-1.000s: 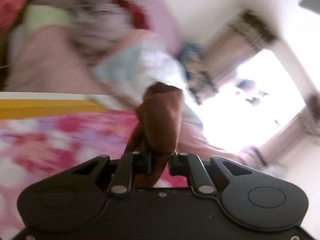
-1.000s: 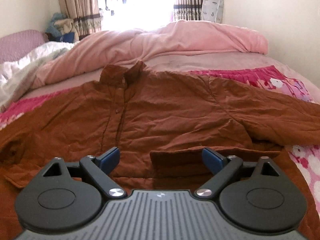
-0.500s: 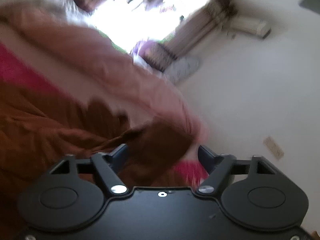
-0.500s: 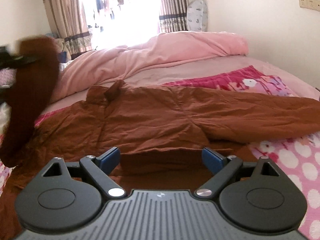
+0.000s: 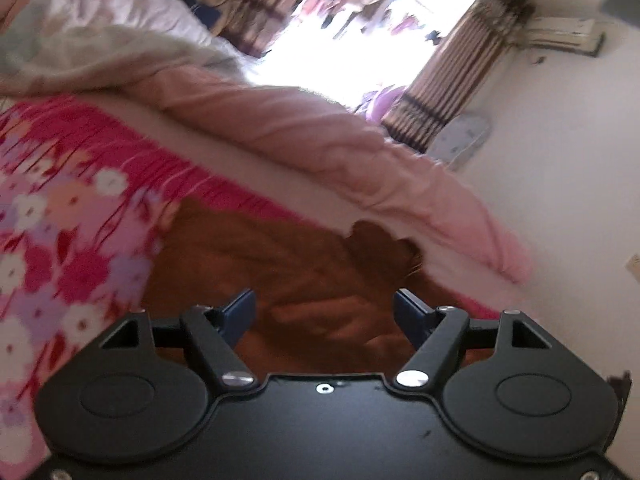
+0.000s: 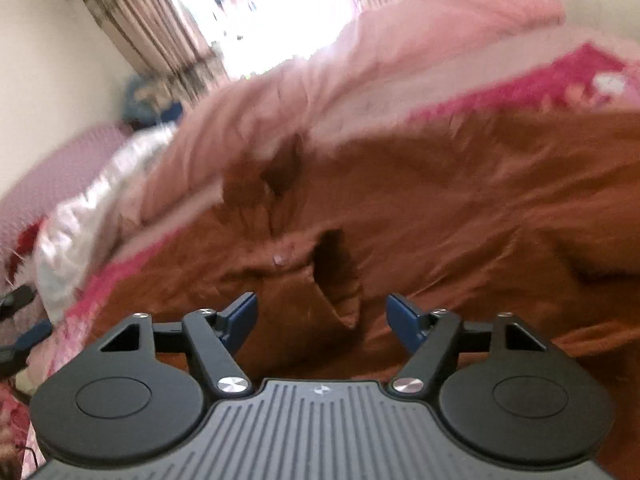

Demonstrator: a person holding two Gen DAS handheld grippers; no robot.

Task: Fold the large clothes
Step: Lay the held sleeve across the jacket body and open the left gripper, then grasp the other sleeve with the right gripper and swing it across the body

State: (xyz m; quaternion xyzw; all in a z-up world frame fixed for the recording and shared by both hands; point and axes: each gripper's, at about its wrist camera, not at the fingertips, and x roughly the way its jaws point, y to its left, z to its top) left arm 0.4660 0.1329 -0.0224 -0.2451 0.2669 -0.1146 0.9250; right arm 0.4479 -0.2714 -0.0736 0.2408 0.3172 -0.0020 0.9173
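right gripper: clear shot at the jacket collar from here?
Probably yes. The right gripper is open and holds nothing, and the brown jacket lies spread ahead of it. The collar sits exposed at the far edge by the pink quilt, nothing over it.

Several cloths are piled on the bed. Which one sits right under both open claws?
The brown jacket. It lies spread on the floral sheet, directly below the left claw and right claw; the pink duvet is bunched farther back, by the window.
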